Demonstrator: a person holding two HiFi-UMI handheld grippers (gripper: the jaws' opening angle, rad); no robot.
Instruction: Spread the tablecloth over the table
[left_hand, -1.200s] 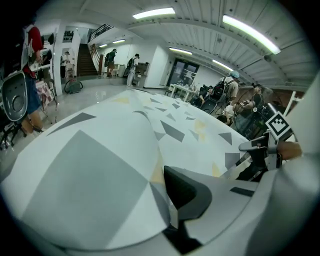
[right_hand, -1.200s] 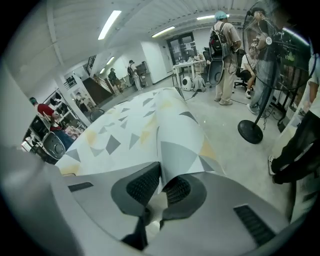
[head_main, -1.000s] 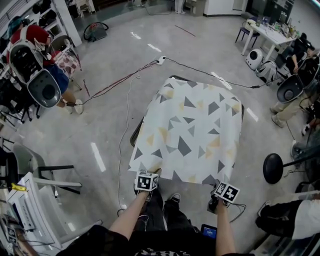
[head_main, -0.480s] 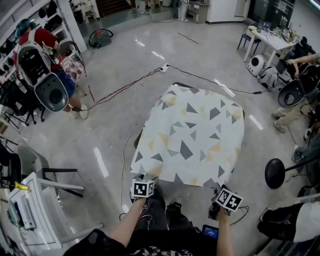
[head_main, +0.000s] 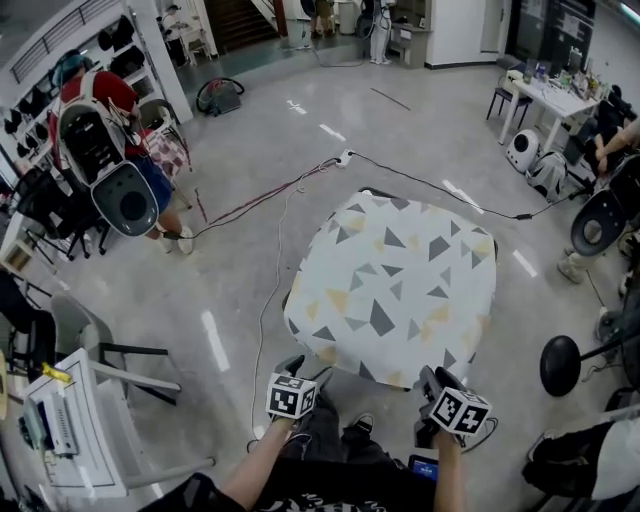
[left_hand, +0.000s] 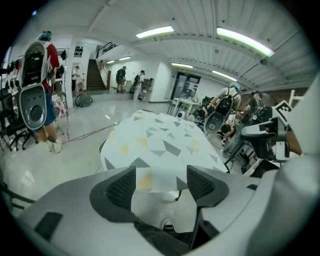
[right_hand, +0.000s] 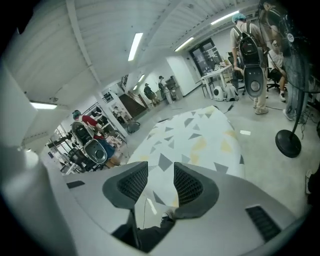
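The white tablecloth (head_main: 400, 285) with grey and yellow triangles lies spread over the table and hangs over its edges. It also shows in the left gripper view (left_hand: 160, 142) and the right gripper view (right_hand: 195, 137). My left gripper (head_main: 293, 370) is held off the cloth's near left corner, open, with nothing between its pads (left_hand: 161, 185). My right gripper (head_main: 432, 383) hovers off the near right corner. Its jaws are closing, and only air lies between them (right_hand: 156, 185). Neither gripper touches the cloth.
A person with a backpack rig (head_main: 110, 170) stands at the far left. Cables (head_main: 270, 190) run across the floor to the table. A grey chair (head_main: 100, 350) and a rack (head_main: 60, 430) are at the left, a round-based stand (head_main: 560, 365) at the right, and a white desk (head_main: 545, 80) at the back right.
Both grippers were at the cloth's near edge a second ago. They have since come away from it and risen, and the cloth stays draped on the table.
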